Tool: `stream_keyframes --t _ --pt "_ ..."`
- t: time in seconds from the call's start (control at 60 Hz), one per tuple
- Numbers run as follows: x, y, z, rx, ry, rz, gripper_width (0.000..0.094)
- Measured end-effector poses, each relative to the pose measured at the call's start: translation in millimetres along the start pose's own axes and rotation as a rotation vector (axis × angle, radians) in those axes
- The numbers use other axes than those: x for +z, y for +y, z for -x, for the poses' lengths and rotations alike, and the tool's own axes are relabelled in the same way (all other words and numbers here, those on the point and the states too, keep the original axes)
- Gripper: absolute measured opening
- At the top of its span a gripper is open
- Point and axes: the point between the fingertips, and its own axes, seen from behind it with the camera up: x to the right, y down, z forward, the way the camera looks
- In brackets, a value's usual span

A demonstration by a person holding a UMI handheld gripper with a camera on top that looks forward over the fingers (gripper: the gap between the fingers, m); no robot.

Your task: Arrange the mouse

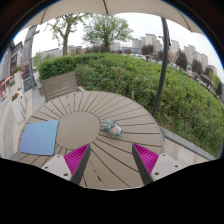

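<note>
Mouse (113,129) sits on the counter (120,108), near centre, just ahead of the hand-held gripper (112,158). Fingers spread, holding nothing. Mouse's long axis unclear.

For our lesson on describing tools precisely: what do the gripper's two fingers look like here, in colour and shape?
The gripper has two dark, near-black fingers that narrow towards their tips. Each bears a bright magenta pad on its inner face, roughly triangular in this view. No cables, markings or sleeve show.
</note>
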Motion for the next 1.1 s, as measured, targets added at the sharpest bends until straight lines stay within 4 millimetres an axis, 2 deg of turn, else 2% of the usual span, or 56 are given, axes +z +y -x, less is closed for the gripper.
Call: stream_keyframes --t 0.233,0.333,0.583,0.767,1.0,1.067,1.1 --pt "84.3 -11.0 -11.6 -0.021 -0.047 -0.020 0.0858" --pt "116.8 -8.8 -14.2 -0.022 -0.061 -0.004 0.0858" --pt "174.3 -14.2 -16.8 -0.031 -0.086 0.034 0.0857" --pt "198.4 -21.9 -22.5 -0.034 -0.090 0.049 0.0857" --pt "205.3 -26.1 -23.4 -0.046 -0.086 0.052 0.0845" --pt "205.2 -25.3 -21.1 -0.039 -0.087 0.050 0.0769" --pt "205.2 -25.6 -21.1 -0.041 -0.082 0.048 0.0668"
